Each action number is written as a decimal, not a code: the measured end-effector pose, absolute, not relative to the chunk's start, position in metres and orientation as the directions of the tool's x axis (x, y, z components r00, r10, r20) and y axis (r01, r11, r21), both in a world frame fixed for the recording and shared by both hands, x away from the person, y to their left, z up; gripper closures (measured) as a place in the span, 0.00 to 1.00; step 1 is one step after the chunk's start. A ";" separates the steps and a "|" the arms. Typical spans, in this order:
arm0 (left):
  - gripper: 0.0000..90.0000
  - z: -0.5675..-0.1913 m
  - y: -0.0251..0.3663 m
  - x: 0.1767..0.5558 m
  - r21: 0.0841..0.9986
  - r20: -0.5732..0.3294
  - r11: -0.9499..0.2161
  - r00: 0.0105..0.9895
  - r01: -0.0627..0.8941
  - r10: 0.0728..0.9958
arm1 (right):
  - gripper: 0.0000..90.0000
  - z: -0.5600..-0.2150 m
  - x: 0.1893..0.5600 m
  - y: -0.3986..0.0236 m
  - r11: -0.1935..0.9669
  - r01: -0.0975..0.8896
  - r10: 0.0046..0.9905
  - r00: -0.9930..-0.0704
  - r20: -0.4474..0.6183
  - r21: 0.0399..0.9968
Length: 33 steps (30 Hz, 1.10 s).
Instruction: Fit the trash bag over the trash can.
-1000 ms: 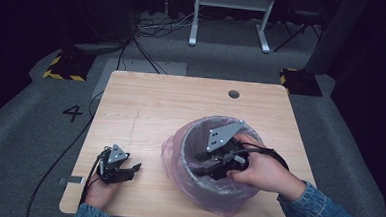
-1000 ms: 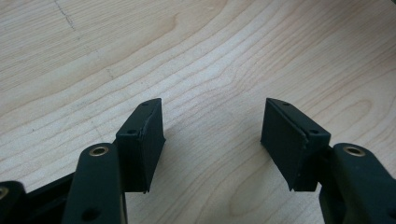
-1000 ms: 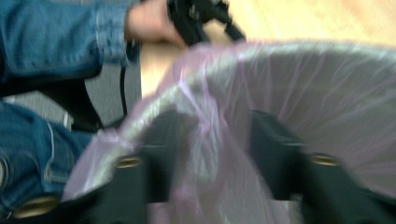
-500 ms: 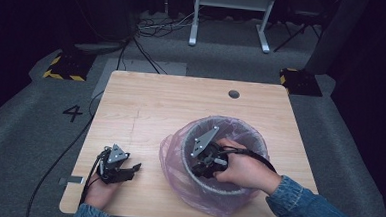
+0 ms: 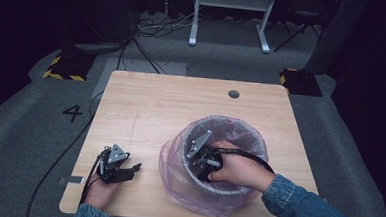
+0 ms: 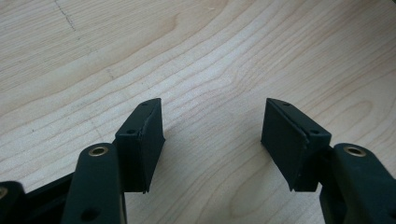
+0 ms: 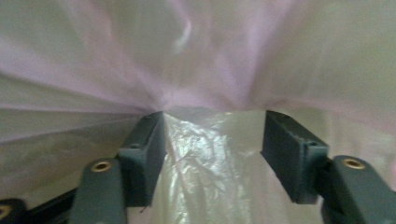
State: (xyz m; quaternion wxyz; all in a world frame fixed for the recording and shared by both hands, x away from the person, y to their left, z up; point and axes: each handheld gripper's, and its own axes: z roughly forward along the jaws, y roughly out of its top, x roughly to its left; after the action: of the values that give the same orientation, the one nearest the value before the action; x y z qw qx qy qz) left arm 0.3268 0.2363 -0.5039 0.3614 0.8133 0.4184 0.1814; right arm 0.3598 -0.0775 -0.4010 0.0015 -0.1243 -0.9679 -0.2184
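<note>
- Two black pads of my right gripper (image 7: 212, 154) stood well apart, having just been opening, with a bulge of crinkled clear-pink film (image 7: 205, 154) lying loose between them and neither pad pressing on it.
- Around those pads, the right gripper view showed liner film on all sides, drawn in folds toward a gathered spot just above the fingertips.
- From the high view, my right gripper (image 5: 201, 161) and right hand (image 5: 240, 170) sat down inside the waste bin (image 5: 258, 157), pointing toward its left wall.
- That bin stood on the near right part of the wooden table (image 5: 181, 108), with the pink bin liner (image 5: 176, 160) turned over its rim and sagging down the outside on the left.
- My left gripper (image 6: 212, 135) had its jaws wide and held nothing; it rested low over bare wood near the front left edge, well apart from the bin.
- My judgement: the step in hand was seating the liner inside the bin.
- To do it well, I would press film down toward the base and walls with the jaws kept apart, avoid pinching a thin fold hard enough to tear it, and watch that the overhang does not pull off the rim.
- Steadying the rim with the idle gripper would probably help.
</note>
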 end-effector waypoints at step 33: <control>0.39 -0.504 0.235 0.328 0.739 0.031 -0.415 0.588 0.531 0.808 | 0.35 -0.281 0.368 -0.206 0.436 0.340 0.639 -0.769 -0.020 0.833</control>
State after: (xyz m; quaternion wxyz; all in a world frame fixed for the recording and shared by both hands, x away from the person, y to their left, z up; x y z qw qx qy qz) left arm 0.3277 0.2348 -0.5035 0.3537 0.8178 0.4094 0.1962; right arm 0.3675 -0.2057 -0.2814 -0.1689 -0.2948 -0.8303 -0.4418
